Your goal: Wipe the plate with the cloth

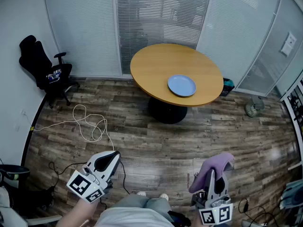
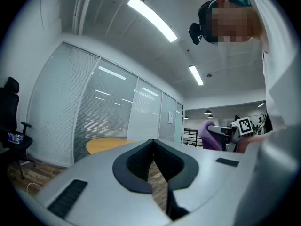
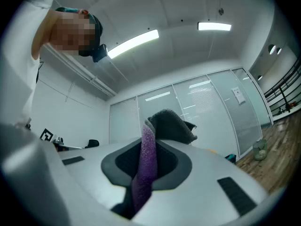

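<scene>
The blue plate (image 1: 182, 85) sits on the round wooden surface (image 1: 151, 65) in the upper middle of the head view, toward the surface's right edge. It looks bare, with nothing lying on it. The purple cloth (image 1: 214, 166) is well apart from it, at the bottom right of the frame. It is pinched in your right gripper (image 1: 211, 178), whose fingers are closed on a fold, so the rest stands up and flops over above them. Your left gripper (image 1: 110, 160), at the bottom left, has its fingers pressed together on nothing. The plate lies well ahead of both, up the frame across the wooden floor (image 1: 189, 136), and nearer the right gripper's side than the left's. Being round, it gives you no long axis to line up with. You will probably need to step up to the surface before the cloth can reach it.
</scene>
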A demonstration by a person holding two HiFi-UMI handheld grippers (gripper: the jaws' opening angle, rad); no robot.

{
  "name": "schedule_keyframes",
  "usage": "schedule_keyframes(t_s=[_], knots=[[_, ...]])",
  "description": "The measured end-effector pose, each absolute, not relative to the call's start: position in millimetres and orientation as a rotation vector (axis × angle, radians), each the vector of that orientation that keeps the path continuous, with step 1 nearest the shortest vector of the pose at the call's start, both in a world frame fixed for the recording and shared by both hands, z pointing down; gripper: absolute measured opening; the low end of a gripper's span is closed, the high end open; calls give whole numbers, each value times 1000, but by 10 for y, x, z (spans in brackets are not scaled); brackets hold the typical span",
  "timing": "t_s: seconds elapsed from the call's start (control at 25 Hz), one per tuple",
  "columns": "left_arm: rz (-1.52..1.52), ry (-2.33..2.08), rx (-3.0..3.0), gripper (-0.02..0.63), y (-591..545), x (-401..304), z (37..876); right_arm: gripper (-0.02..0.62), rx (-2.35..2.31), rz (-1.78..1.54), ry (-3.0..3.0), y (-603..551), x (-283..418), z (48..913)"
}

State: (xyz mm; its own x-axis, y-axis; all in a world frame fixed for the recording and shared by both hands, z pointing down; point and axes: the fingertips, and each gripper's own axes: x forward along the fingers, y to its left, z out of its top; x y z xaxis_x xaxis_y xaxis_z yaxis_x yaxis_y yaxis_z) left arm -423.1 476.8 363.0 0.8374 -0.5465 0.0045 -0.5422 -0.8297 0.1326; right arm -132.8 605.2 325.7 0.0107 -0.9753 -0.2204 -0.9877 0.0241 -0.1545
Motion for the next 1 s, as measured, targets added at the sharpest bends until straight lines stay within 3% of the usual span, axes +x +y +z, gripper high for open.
schedule_keyframes(t_s=[1.0], knots=[[-18, -953, 2913, 11, 4386, -4108, 3693, 51, -2128, 56, 2048, 5796, -1281, 3358]])
